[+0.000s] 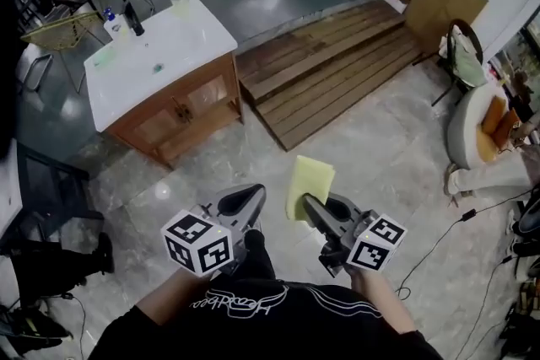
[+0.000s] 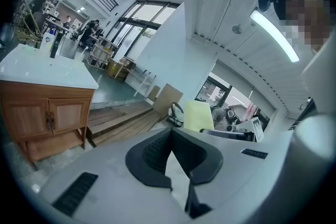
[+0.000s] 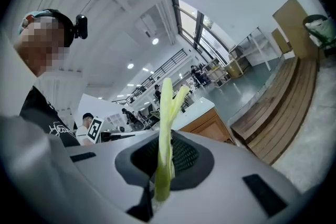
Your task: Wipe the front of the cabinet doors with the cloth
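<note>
right gripper (image 1: 307,201), fingers clamped on yellow cloth (image 1: 310,180), left gripper (image 1: 256,193), fingers together, empty, cabinet (image 1: 182,112) doors closed

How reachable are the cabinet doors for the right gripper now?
Probably not yet. The right gripper grips the cloth, but the doors stand well off across the floor. Nothing blocks the way; the person would likely need to step closer.

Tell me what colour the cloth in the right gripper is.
Pale yellow; the cloth shows best in the head view.
</note>
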